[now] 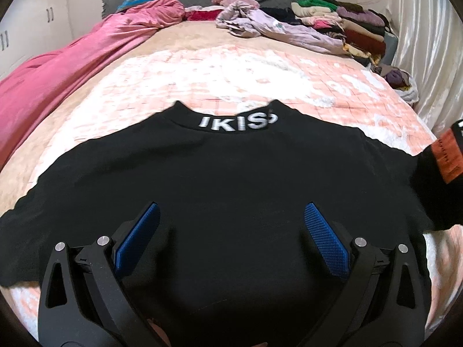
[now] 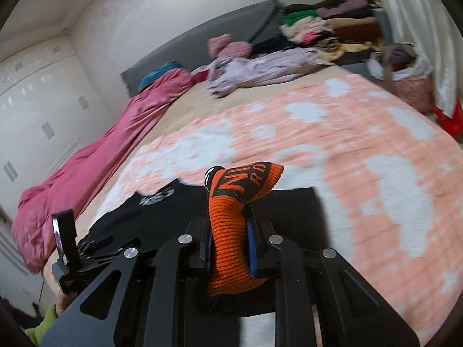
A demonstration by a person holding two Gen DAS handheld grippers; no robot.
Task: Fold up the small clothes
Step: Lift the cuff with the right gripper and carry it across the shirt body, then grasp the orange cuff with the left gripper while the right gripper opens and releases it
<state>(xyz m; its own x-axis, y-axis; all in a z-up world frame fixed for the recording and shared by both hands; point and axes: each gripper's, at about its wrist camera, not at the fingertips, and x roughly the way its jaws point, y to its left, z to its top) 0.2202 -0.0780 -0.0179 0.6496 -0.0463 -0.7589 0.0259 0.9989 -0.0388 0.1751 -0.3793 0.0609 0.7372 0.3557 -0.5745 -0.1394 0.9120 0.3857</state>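
Left wrist view: your left tongs (image 1: pixel 230 238) stand wide above the black shirt (image 1: pixel 220 173), which lies flat on the bed (image 1: pixel 246 78). Lowering carelessly may rumple it.

Right wrist view: your right tongs (image 2: pixel 228 248) clamp the orange cuff (image 2: pixel 231 217). Lifting too far could drag the shirt askew. No containers visible.

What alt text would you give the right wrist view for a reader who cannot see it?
The right gripper is shut on the orange ribbed cuff of a black top, held above a peach and white blanket. Further back are a pink quilt, loose lilac clothes and a folded stack.
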